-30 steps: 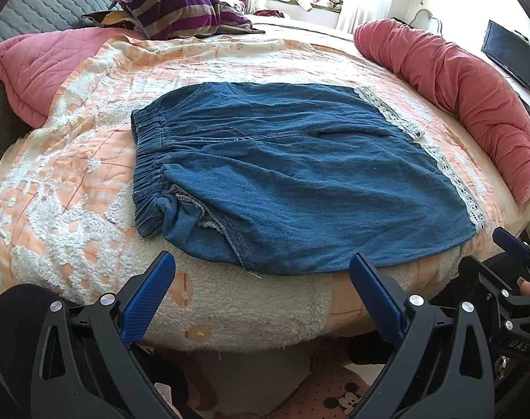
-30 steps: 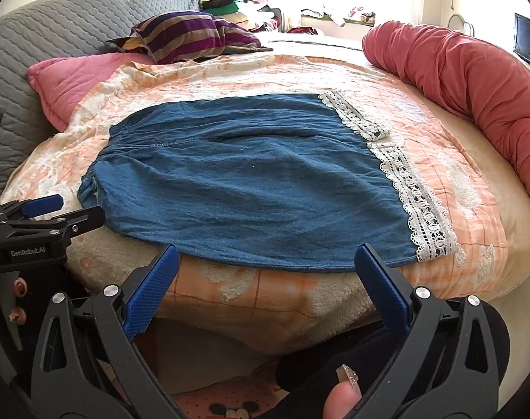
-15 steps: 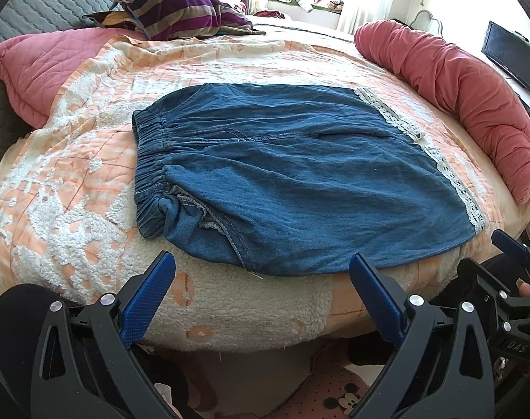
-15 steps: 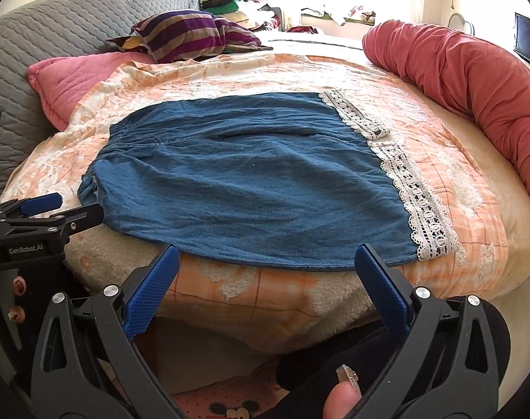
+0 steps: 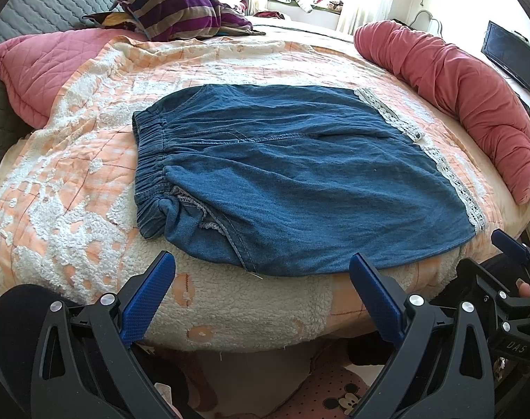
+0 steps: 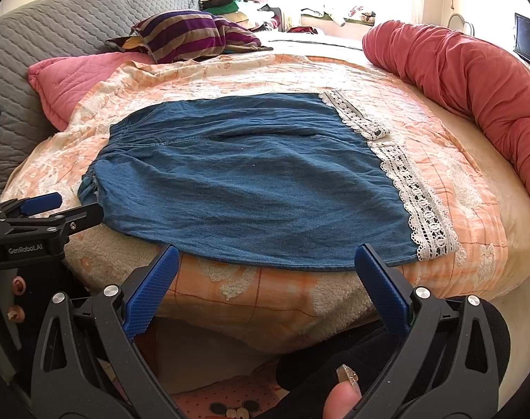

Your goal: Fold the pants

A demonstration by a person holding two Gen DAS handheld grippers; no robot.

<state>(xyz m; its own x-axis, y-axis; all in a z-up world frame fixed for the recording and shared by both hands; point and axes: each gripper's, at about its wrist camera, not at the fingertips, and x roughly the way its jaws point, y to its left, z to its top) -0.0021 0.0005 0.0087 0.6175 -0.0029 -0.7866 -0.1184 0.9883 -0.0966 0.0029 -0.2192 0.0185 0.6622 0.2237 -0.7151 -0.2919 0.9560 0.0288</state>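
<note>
Gaping wide and gripping nothing, two grippers hang just short of the bed's near edge: the left gripper [image 5: 261, 272] and the right gripper [image 6: 266, 267], each with two blue ribbed fingers [image 5: 147, 300] on black frames. From the right wrist view the left one's tip [image 6: 43, 202] pokes in at the side, mostly cut off.

Beyond them one pair of denim pants [image 5: 299, 181] lies flat on the fleecy orange-and-white blanket [image 5: 72, 181], its lower edge close to the bed's front. The gathered elastic waistband [image 5: 149, 160] sits to the left; two strips of white lace trim [image 6: 418, 202] edge the leg ends on the right. A seam is turned out near the waistband, so how many layers are stacked is hard to tell.

Farther back lie one pink quilted pillow [image 5: 37, 70], one long red bolster [image 5: 467, 94] and one striped cushion [image 5: 174, 10]. A grey quilted headboard [image 6: 55, 24] curves behind, partly out of frame.
</note>
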